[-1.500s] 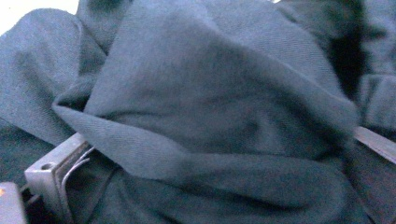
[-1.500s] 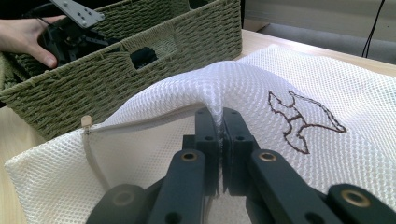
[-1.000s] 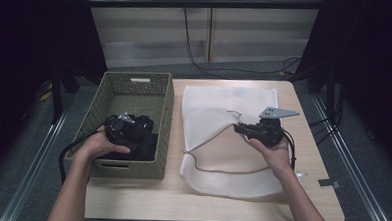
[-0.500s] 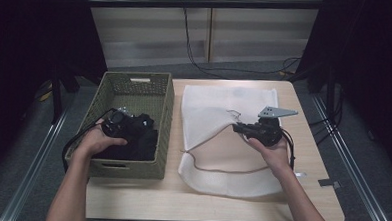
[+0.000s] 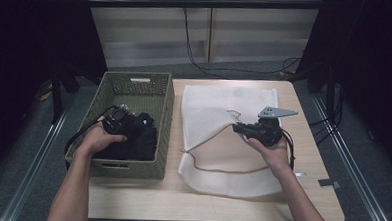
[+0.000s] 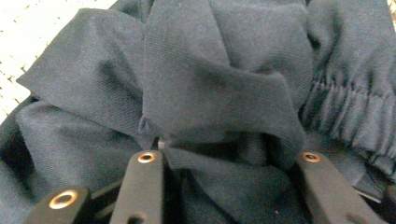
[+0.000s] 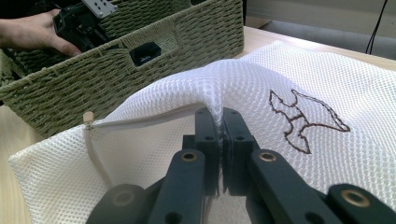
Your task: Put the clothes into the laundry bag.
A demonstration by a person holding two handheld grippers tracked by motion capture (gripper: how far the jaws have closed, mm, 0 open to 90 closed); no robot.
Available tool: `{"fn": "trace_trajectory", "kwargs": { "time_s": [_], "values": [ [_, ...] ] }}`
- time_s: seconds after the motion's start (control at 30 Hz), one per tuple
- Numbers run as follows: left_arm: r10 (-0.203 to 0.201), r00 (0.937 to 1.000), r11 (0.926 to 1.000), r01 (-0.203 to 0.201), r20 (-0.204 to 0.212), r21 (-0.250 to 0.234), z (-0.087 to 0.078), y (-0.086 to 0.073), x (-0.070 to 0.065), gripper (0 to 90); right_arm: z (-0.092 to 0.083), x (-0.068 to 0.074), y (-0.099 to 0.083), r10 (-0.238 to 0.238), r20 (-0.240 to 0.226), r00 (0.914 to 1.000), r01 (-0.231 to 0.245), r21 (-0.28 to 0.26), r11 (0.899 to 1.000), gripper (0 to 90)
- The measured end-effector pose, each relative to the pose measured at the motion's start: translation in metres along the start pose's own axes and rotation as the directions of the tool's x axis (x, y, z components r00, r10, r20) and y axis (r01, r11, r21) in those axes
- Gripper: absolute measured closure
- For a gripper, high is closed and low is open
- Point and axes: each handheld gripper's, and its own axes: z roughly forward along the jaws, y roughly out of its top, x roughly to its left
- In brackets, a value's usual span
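A dark garment (image 5: 143, 139) lies bunched in the woven green basket (image 5: 166, 114). My left gripper (image 5: 132, 124) reaches into the basket. Its jaws have just been closing, and in the left gripper view they (image 6: 229, 156) pinch a thick fold of the dark garment (image 6: 219, 79). A white mesh bag (image 5: 219, 99) lies flat on the table right of the basket. My right gripper (image 5: 236, 127) is shut on the bag's upper layer near its mouth and holds it lifted into a peak (image 7: 219, 116).
A brown drawstring (image 5: 216, 167) edges the bag's mouth. A brown emblem (image 7: 303, 116) is stitched on the mesh. The basket (image 7: 140, 79) stands close beyond the bag, with the other hand and gripper (image 7: 84, 21) inside it. Bare tabletop (image 5: 310, 195) lies to the front right.
The left gripper has shifted slightly within the basket and risen a little with dark cloth between its jaws. The right gripper and the lifted mesh have kept still.
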Motion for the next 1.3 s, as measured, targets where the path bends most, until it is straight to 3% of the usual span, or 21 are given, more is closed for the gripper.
{"fn": "trace_trajectory", "kwargs": {
  "time_s": [0.1, 0.17, 0.23, 0.3, 0.37, 0.53, 0.6, 0.73, 0.77, 0.8, 0.9, 1.0, 1.07, 1.17, 1.23, 1.3],
  "values": [
    [-0.025, 0.9997, 0.9996, 0.025, -0.001, -0.009, -0.001, 0.001, 0.000, 63.3, 0.000, -0.001, 0.000, -0.002, -0.002, 1.0000, 0.002, -0.003, 1.000, 86.9],
    [-0.019, 0.9998, 0.9998, 0.019, -0.009, 0.005, -0.004, 0.002, 0.001, 63.4, -0.001, -0.001, 0.000, 0.006, 0.002, 1.0000, -0.006, -0.005, 1.000, 86.9],
    [-0.032, 0.9993, 0.9994, 0.032, -0.019, -0.013, -0.005, 0.002, -0.001, 63.7, -0.002, -0.001, 0.000, 0.009, 0.001, 1.0000, -0.009, -0.007, 1.000, 86.9],
    [-0.014, 0.9994, 0.9999, 0.014, -0.031, -0.008, -0.009, 0.003, -0.002, 63.8, -0.002, -0.001, 0.000, 0.008, 0.001, 1.0000, -0.008, -0.006, 1.000, 86.9],
    [-0.020, 0.9991, 0.9996, 0.020, -0.036, -0.021, -0.013, 0.002, -0.003, 64.0, -0.001, -0.002, -0.001, 0.008, 0.000, 1.0000, -0.008, -0.003, 1.000, 86.9],
    [-0.028, 0.9986, 0.9945, 0.023, -0.046, -0.102, -0.027, -0.003, -0.005, 64.2, -0.002, -0.001, -0.001, 0.012, 0.003, 0.9999, -0.012, -0.004, 1.000, 86.9],
    [-0.023, 0.9973, 0.9901, 0.013, -0.069, -0.140, -0.035, -0.007, -0.007, 64.1, -0.002, -0.001, -0.001, 0.014, 0.003, 0.9999, -0.014, -0.006, 1.000, 86.9],
    [-0.032, 0.9974, 0.9751, 0.017, -0.065, -0.221, -0.049, -0.012, -0.009, 64.1, -0.001, -0.001, -0.003, 0.012, 0.004, 0.9999, -0.012, 0.001, 1.000, 86.9],
    [-0.051, 0.9970, 0.9669, 0.035, -0.058, -0.253, -0.052, -0.013, -0.010, 64.1, 0.000, -0.001, -0.003, 0.015, 0.004, 0.9999, -0.015, 0.001, 1.000, 86.9],
    [-0.039, 0.9968, 0.9612, 0.019, -0.070, -0.275, -0.055, -0.014, -0.010, 64.1, 0.000, -0.001, -0.003, 0.013, 0.003, 0.9999, -0.013, 0.002, 1.000, 86.9],
    [-0.046, 0.9946, 0.9573, 0.017, -0.093, -0.288, -0.063, -0.014, -0.011, 64.1, 0.001, -0.001, -0.003, 0.011, 0.002, 0.9999, -0.011, 0.000, 1.000, 87.0],
    [-0.049, 0.9953, 0.9420, 0.019, -0.083, -0.335, -0.069, -0.019, -0.010, 64.1, 0.000, 0.000, -0.003, 0.014, 0.004, 0.9999, -0.014, 0.001, 1.000, 87.1],
    [-0.054, 0.9939, 0.9389, 0.018, -0.096, -0.344, -0.070, -0.022, -0.009, 64.1, -0.001, 0.000, -0.003, 0.016, 0.009, 0.9998, -0.016, -0.004, 1.000, 87.1],
    [-0.064, 0.9945, 0.9311, 0.029, -0.084, -0.364, -0.071, -0.026, -0.008, 64.1, -0.002, 0.002, -0.003, 0.009, 0.011, 0.9999, -0.009, -0.004, 1.000, 87.1],
    [-0.082, 0.9925, 0.9162, 0.040, -0.090, -0.399, -0.076, -0.029, -0.007, 64.1, -0.002, 0.003, -0.003, 0.012, 0.010, 0.9999, -0.012, -0.006, 1.000, 87.1],
    [-0.093, 0.9923, 0.8966, 0.048, -0.082, -0.440, -0.083, -0.032, -0.005, 64.0, -0.002, 0.003, -0.004, 0.006, 0.009, 0.9999, -0.006, -0.003, 1.000, 87.1]
  ]
}}
